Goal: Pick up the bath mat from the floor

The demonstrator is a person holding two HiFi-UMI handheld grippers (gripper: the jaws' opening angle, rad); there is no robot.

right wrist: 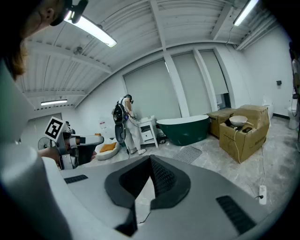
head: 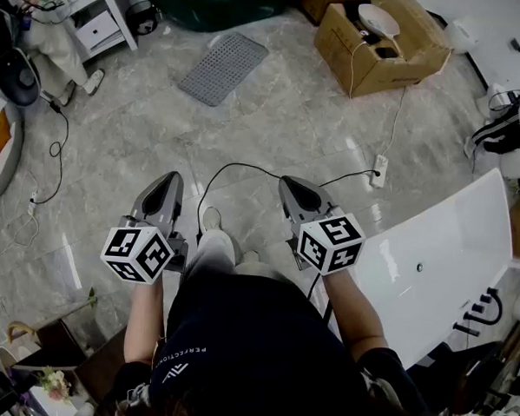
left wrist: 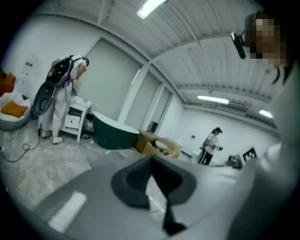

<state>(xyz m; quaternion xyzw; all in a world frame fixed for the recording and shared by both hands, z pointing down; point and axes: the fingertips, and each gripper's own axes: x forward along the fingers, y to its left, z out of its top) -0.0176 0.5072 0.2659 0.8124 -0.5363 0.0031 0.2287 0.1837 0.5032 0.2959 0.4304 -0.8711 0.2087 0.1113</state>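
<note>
Grey marble floor (head: 282, 117). Dark green bathtub (right wrist: 183, 129) against the far wall; white cabinet (right wrist: 146, 132) just left of it, cardboard boxes (right wrist: 239, 133) to its right. Strip lights (right wrist: 93, 30) overhead.

The head camera looks steeply down from above the person's shoulders, well above the marble floor (head: 272, 134), with both arms at the bottom of its view. Each gripper camera sits close behind its own jaws and looks out low, tipped a little down, across the room. The cameras on the left gripper (head: 167, 180) and the right gripper (head: 292, 184) both face the green tub (right wrist: 185, 130) and cardboard box (right wrist: 241, 131), which the head view catches along its top edge. The head view and right gripper view share the bath mat (head: 224, 68).
</note>
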